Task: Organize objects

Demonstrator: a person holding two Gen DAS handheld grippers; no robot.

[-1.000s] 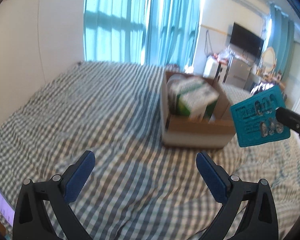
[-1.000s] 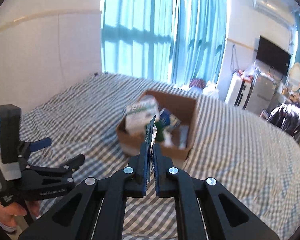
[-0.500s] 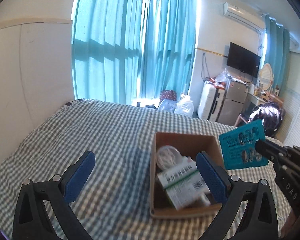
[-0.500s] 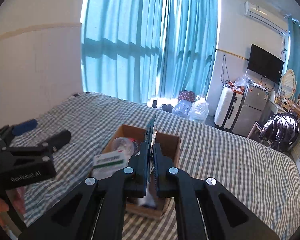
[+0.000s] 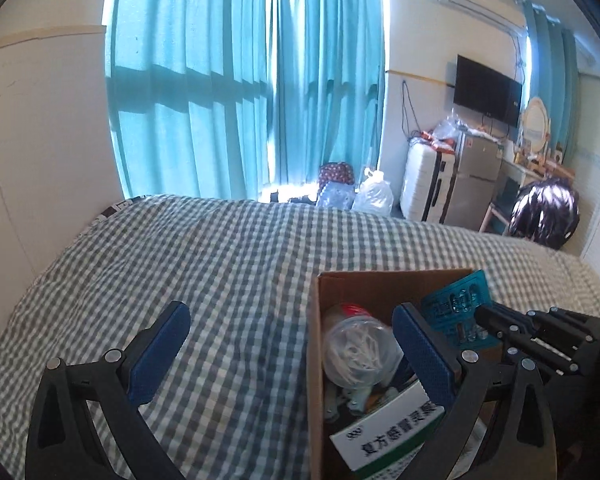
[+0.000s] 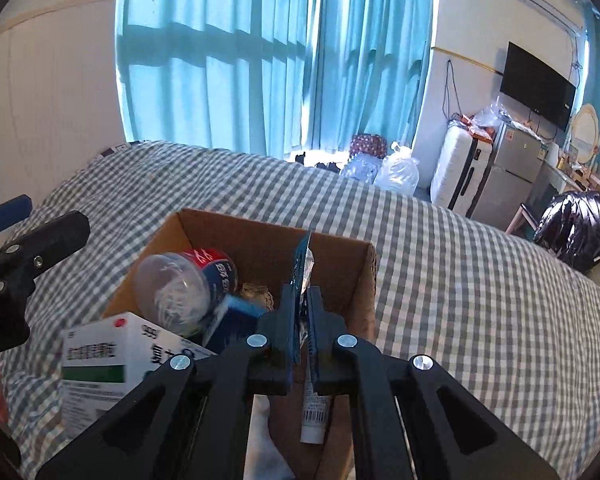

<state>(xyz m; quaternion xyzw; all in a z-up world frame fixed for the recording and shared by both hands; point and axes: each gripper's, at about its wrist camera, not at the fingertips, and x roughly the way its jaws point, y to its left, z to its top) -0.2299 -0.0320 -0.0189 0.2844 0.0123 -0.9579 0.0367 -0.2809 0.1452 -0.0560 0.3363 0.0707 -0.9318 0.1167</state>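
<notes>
An open cardboard box (image 5: 315, 320) (image 6: 268, 236) sits on the checked bed. It holds a clear plastic jar (image 5: 356, 350) (image 6: 172, 290), a white and green medicine box (image 5: 392, 430) (image 6: 100, 364) and other small items. My right gripper (image 6: 302, 296) is shut on a teal blister card (image 6: 300, 264) (image 5: 458, 304), held edge-on over the box's inside. My left gripper (image 5: 288, 344) is open and empty, its right finger over the box and its left finger over the bedding.
The grey checked bedspread (image 5: 220, 264) covers the bed all round the box. Teal curtains (image 5: 240, 80), a white wall panel, a suitcase (image 6: 454, 168), a small fridge and a black bag (image 6: 576, 232) stand beyond the bed.
Both grippers have come closer over the box, which now fills the lower frame. The teal card has gone from beside the box to over its inside.
</notes>
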